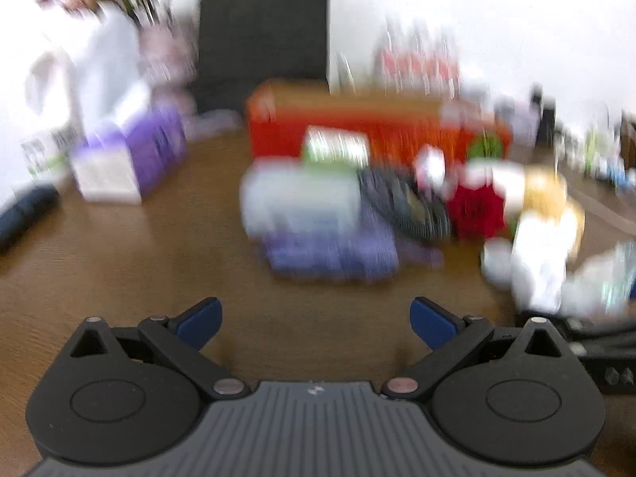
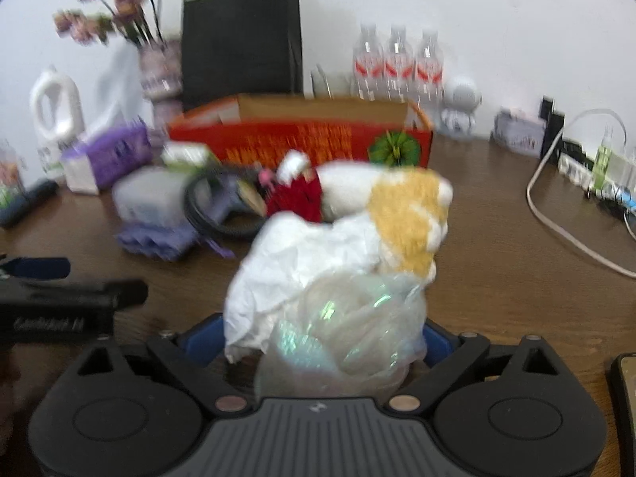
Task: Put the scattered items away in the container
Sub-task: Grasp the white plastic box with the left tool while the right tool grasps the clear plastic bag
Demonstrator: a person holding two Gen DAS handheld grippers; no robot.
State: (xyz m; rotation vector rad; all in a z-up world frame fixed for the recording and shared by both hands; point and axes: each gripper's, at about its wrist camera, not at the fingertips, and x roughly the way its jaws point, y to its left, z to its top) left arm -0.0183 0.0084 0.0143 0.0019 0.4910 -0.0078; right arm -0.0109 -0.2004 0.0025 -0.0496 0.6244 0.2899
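The left gripper (image 1: 316,324) is seen low over the brown wooden table (image 1: 139,262), its blue-tipped fingers (image 1: 198,324) spread wide with nothing between them. In the right wrist view, the right gripper (image 2: 324,342) is spread wide around a crumpled clear plastic bag (image 2: 346,334) and a crumpled white paper (image 2: 286,270); whether the pads press on them cannot be told. Beyond these, a white and yellow plush toy (image 2: 401,214) and a red knitted item (image 2: 296,198) lie near the middle of the table. Farther back, an open red cardboard box (image 2: 302,143) stands as the container. A pale purple folded pack (image 1: 330,254) and a black ring-shaped item (image 2: 214,214) are scattered to the left.
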